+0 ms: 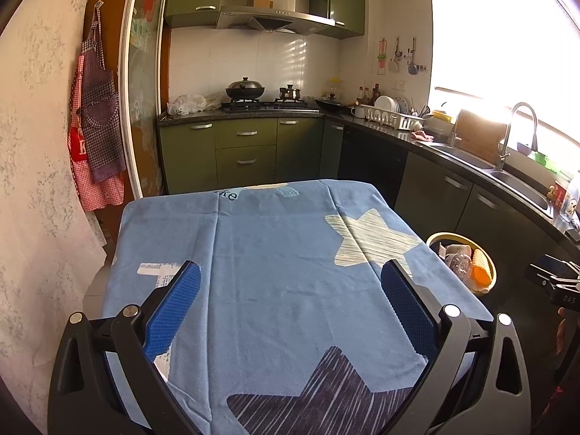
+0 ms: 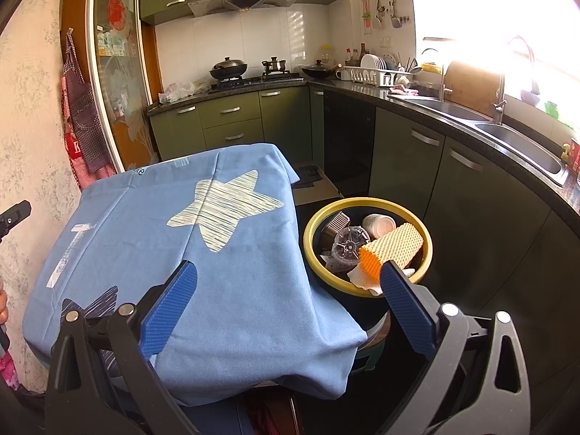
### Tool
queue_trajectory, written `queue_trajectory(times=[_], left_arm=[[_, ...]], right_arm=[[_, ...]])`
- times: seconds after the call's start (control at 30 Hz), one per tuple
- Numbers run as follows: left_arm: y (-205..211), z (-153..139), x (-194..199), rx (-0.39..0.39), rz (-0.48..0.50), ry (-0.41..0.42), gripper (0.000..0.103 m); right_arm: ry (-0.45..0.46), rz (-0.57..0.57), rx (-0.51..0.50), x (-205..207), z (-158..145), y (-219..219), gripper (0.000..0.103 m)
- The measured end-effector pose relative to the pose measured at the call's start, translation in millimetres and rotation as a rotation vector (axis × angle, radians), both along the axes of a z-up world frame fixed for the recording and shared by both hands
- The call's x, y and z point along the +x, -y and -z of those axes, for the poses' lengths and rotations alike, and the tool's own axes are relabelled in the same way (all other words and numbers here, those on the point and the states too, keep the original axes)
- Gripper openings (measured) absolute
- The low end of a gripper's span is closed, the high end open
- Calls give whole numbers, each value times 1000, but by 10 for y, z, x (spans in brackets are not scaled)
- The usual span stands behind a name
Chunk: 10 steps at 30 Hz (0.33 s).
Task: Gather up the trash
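Kitchen; bench (image 1: 282,272) under blue star cloth, bare of trash. Bin (image 2: 311,250) right of bench holds foam sleeve (image 2: 393,248), cups, wrappers. Left gripper (image 1: 290,290) and right gripper (image 2: 288,290): jaws wide open, empty. Collection looks finished; next, withdraw.

Upper left, checked aprons (image 1: 96,123) hang on the wall; a lidded wok (image 1: 245,88) sits centre; a dish rack (image 1: 393,116) stands right.
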<state>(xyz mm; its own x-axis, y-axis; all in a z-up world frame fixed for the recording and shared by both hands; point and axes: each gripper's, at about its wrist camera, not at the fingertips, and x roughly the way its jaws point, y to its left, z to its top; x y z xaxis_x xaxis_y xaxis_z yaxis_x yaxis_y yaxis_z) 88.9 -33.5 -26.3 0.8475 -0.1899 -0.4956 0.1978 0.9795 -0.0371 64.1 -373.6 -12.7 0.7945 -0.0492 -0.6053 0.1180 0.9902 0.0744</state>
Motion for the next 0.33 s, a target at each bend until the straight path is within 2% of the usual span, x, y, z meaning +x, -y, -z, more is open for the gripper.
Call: queue_trajectory(times=[0.2, 0.33], left_arm=[[-58, 186, 376, 33, -30, -78, 98], [-179, 419, 826, 39, -65, -155, 98]], right_arm=[[-18, -30, -14, 195, 33, -46, 96], [-43, -90, -22, 611, 54, -202, 96]])
